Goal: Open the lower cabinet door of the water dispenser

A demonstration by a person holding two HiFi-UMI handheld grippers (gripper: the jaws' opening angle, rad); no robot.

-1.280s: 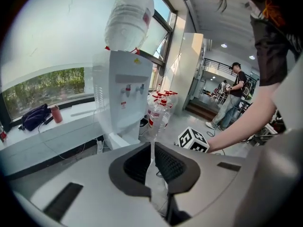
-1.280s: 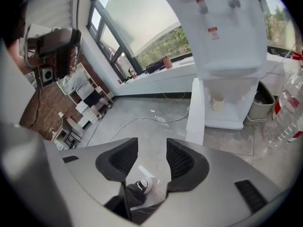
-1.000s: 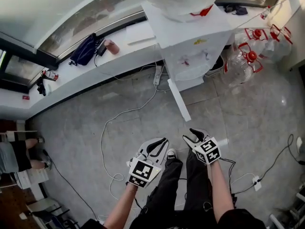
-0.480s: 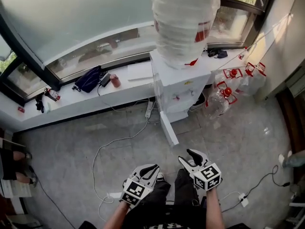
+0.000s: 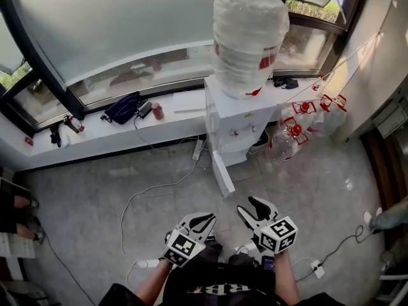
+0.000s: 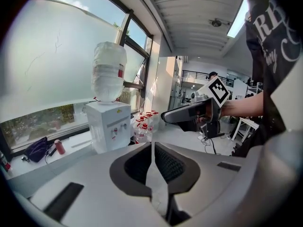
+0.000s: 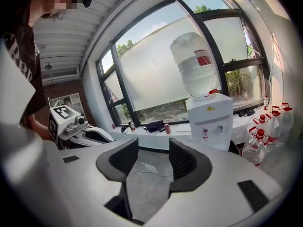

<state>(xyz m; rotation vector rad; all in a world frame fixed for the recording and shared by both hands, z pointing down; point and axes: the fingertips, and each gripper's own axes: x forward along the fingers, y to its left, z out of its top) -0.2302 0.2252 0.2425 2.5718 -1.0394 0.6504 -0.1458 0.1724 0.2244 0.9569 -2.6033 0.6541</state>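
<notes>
The white water dispenser (image 5: 237, 121) stands against the window ledge with a plastic-wrapped bottle (image 5: 247, 38) on top. Its lower cabinet door (image 5: 222, 173) stands swung out towards me over the floor. Both grippers hang well short of it, above my legs. My left gripper (image 5: 205, 220) is shut with nothing in it; in the left gripper view (image 6: 152, 145) its pads meet in a thin slit and the dispenser (image 6: 110, 126) lies far ahead. My right gripper (image 5: 250, 208) is open and empty; the right gripper view (image 7: 154, 148) shows floor between the pads and the dispenser (image 7: 210, 119) at right.
Several empty water bottles with red caps (image 5: 299, 129) crowd the dispenser's right side. A dark bag (image 5: 122, 107) and a pink cup (image 5: 157, 111) lie on the white ledge (image 5: 95, 136). White cables (image 5: 146, 190) run across the grey floor. A power strip (image 5: 315, 268) lies lower right.
Both grippers have risen and drawn back from the dispenser, which now looks smaller and farther off. The cabinet door stays swung open. The jaws look unchanged.
</notes>
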